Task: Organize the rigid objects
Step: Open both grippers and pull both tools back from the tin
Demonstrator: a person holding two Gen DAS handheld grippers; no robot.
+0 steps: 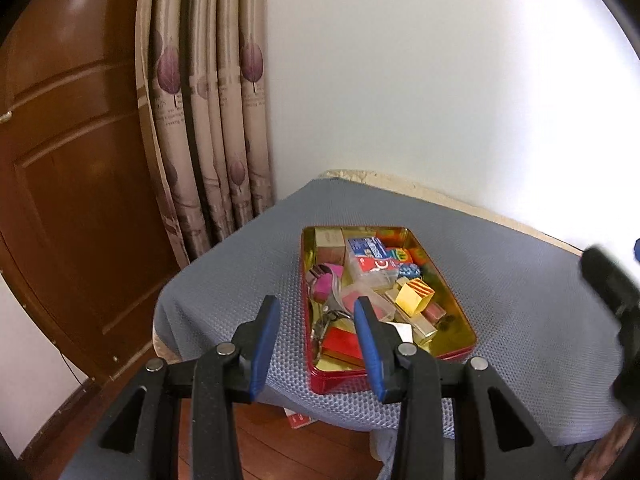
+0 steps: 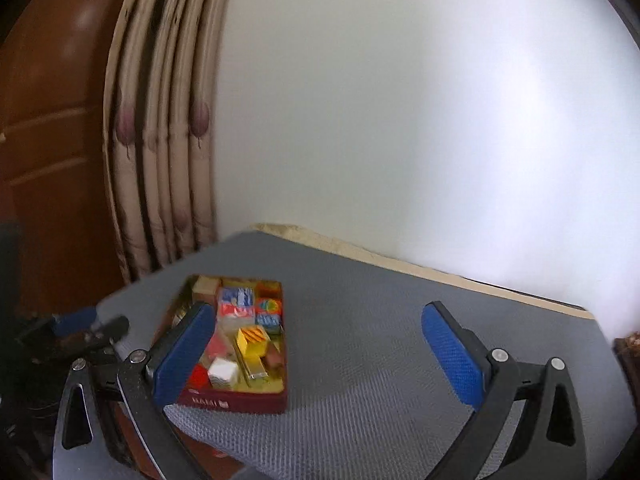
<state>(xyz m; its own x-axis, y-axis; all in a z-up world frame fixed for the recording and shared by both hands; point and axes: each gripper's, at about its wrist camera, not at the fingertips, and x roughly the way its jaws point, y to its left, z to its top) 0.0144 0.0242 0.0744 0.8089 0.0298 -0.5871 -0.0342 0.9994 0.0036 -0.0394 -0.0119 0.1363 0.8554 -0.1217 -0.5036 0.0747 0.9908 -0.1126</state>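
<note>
While both stand spread and empty: red tin (image 1: pixel 384 376) just beyond left gripper (image 1: pixel 316 308), left of right gripper (image 2: pixel 320 316).

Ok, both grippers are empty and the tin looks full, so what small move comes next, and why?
Probably ease the left gripper forward and down toward the tin. It is open, holds nothing, and already sits over the tin's near left corner, where small boxes lie jumbled. The right gripper is open wide over bare gray mat, farther from anything to grasp.
</note>
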